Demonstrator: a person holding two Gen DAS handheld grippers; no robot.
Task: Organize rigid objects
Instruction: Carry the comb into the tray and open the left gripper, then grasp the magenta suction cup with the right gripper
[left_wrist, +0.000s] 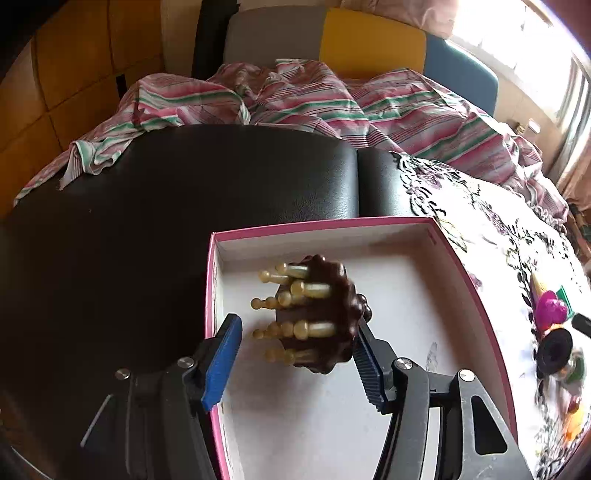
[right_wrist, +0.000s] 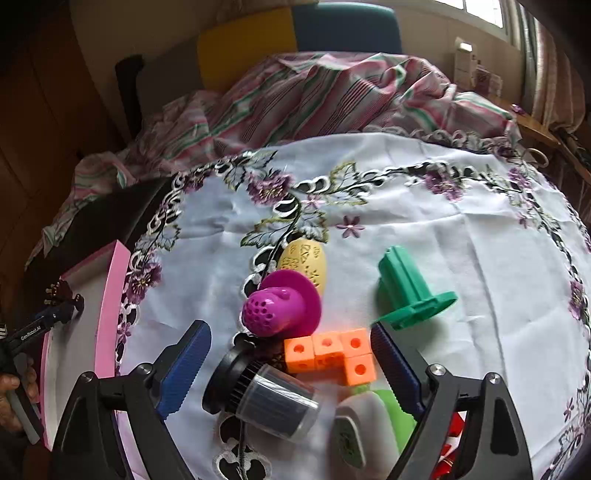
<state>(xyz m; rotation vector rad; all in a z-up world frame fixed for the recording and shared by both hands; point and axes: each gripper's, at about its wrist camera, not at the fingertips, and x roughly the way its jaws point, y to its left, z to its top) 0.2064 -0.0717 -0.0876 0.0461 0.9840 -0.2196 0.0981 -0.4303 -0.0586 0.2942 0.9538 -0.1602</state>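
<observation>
1. Left tongs: released. The right pad touches the back of the brown brush; the left pad stands clear of its pegs. The brush lies inside the pink box, near the left wall.
2. Right tongs: wide apart, holding nothing, hanging over the heap. The jar and the orange blocks sit between the pads.
3. Step, as I judge it: the brush is delivered and the right side is choosing its next pick.
4. Next move: lift the left tongs straight out, then bring the right down on one item. The jar lies on its side and could roll.
5. Crowding: the purple cap touches the blocks; the green piece is just beside the right pad.
6. Room: most of the box floor is bare. The table is open beyond the heap.
7. Watch the box wall on the crossing.
</observation>
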